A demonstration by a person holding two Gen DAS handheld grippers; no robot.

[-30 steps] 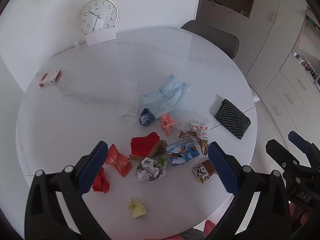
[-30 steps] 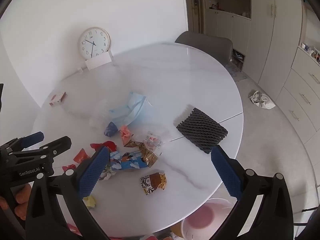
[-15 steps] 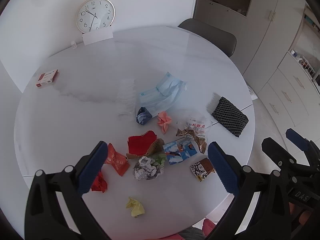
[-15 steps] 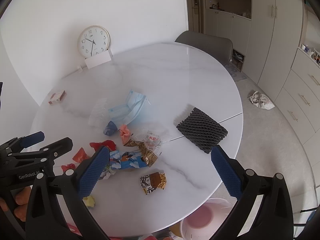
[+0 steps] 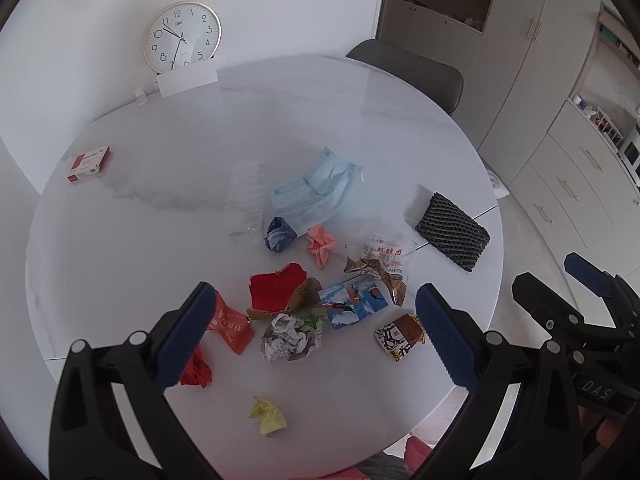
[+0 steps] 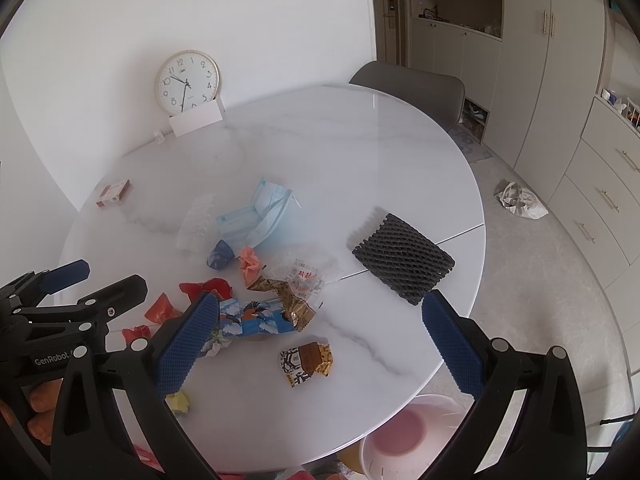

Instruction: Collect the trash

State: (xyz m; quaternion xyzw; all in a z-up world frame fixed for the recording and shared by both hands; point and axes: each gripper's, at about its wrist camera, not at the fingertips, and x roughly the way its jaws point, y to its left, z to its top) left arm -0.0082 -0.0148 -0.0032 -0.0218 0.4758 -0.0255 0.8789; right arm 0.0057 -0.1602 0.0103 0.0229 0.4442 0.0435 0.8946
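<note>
We list a round white marble-look table (image 5: 168,208), glossy, faintly veined, bearing a loose scatter of trash.

Paper and film items: a crumpled newsprint ball (image 5: 290,338); a yellow paper wad (image 5: 268,416) alone near the front edge; a pink paper wad (image 5: 320,242); a red crumpled scrap (image 5: 196,370); a torn red carton piece (image 5: 276,290), stiff and jagged; an orange-red foil sachet (image 5: 230,326); a dark blue crumpled wrapper (image 5: 279,234); a flat blue printed packet (image 5: 354,300); a gold-brown foil wrapper (image 5: 380,274); a clear film bag with red print (image 5: 384,250); a brown-and-white snack wrapper (image 5: 400,336); pale blue face masks (image 5: 316,192), soft and pleated; a ridged clear plastic sleeve (image 5: 246,200).

Also a black foam net sleeve (image 6: 402,258), meshed and rectangular, lying apart toward the table's right side.

Our left gripper (image 5: 314,332) hangs above the pile with its blue-padded fingers spread wide and nothing between them; the newsprint ball and carton piece lie between and just ahead of its tips. Our right gripper (image 6: 320,334) is likewise spread and empty, the snack wrapper (image 6: 306,362) lying between its fingers, the net sleeve just beyond its right finger.

Elsewhere: a round wall clock (image 5: 182,36), a small red-and-white box (image 5: 89,162), a grey chair (image 6: 412,88), a pink bowl (image 6: 412,436) below the table edge.
</note>
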